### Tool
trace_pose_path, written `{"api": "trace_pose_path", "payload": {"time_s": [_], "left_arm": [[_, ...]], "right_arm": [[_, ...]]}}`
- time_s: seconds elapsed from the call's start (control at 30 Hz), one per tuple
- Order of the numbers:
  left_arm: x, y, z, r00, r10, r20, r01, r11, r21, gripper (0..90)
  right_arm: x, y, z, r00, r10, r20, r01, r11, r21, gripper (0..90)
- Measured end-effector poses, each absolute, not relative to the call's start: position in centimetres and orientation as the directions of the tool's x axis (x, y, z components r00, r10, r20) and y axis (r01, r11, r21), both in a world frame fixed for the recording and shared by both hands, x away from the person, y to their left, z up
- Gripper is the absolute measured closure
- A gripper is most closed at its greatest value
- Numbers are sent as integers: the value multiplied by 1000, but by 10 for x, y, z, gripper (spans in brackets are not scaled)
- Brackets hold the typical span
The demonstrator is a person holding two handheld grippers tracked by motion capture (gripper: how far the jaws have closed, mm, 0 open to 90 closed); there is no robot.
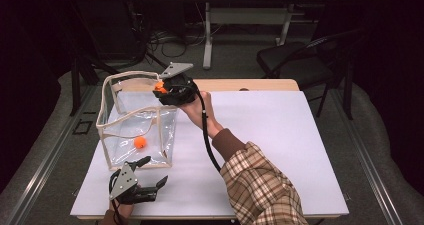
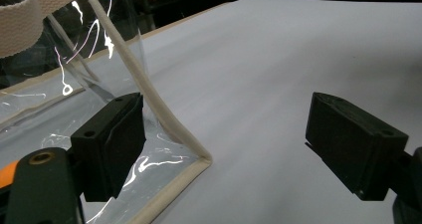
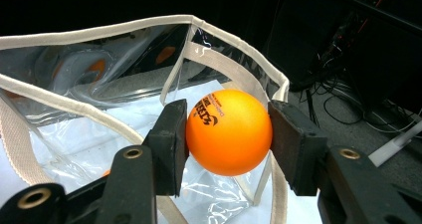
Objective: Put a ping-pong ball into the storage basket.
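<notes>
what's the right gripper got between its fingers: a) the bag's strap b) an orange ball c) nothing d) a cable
b: in the right gripper view the right gripper has its fingers pressed on both sides of an orange ball, above the open top of the clear bag.

- Your smooth orange plastic ball (image 3: 229, 132), with small dark print on its upper left side, is pinched at its two sides, raised above the open top of the bag, at its far right corner.
- Your clear plastic bag (image 1: 120, 130) with cream fabric trim and cream webbing handles stands upright and open on the white sheet, at the table's left side.
- A second small orange ball (image 1: 140, 142) lies on the bag's floor, near its front wall.
</notes>
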State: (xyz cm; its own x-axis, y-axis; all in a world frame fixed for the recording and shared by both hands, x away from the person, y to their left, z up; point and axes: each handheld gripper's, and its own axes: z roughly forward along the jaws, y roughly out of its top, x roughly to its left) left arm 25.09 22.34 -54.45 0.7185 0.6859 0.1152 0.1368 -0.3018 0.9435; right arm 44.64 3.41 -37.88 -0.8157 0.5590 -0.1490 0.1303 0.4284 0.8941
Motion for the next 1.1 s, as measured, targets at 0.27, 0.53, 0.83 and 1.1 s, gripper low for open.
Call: {"api": "trace_pose_path", "payload": {"time_s": [0.27, 0.53, 0.83, 1.1], "left_arm": [[251, 223, -544, 719, 686, 115, 137, -302, 943, 158], [251, 223, -545, 718, 687, 113, 137, -299, 944, 158], [251, 223, -545, 719, 686, 111, 137, -298, 945, 158], [251, 223, -545, 717, 687, 113, 136, -297, 945, 158]], "right_arm": [[448, 36, -380, -820, 554, -142, 137, 432, 891, 510], [451, 40, -384, -822, 553, -132, 151, 437, 886, 509], [454, 47, -388, -829, 543, -130, 160, 455, 876, 509], [457, 52, -391, -834, 538, -121, 180, 473, 863, 509]]}}
